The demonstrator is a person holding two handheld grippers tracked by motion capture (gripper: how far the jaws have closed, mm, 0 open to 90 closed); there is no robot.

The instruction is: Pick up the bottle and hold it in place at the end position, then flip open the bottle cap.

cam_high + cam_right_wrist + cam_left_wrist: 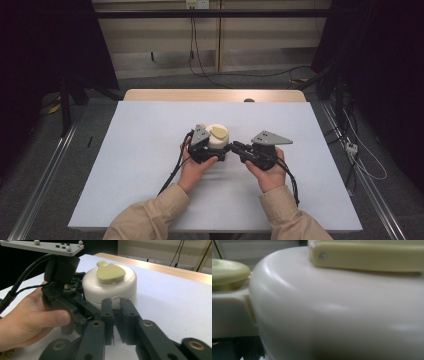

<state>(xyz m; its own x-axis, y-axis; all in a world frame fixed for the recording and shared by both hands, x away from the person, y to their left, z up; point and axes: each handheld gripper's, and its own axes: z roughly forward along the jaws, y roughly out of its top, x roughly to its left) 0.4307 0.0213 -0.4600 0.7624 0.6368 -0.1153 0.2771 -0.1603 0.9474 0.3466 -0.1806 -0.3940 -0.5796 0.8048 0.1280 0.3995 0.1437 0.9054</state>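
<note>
The round white container (217, 137) sits near the middle of the table (125, 165), and the left gripper (202, 149) hugs its side from about seven o'clock, though I cannot tell how tightly those jaws bear on it. The right gripper (116, 315) comes in from four o'clock with its jaws drawn nearly together on the small front tab (116, 299) (the pale green lid handle (110, 272) lies flat on top), so the right hand is the one placed to work that latch
</note>
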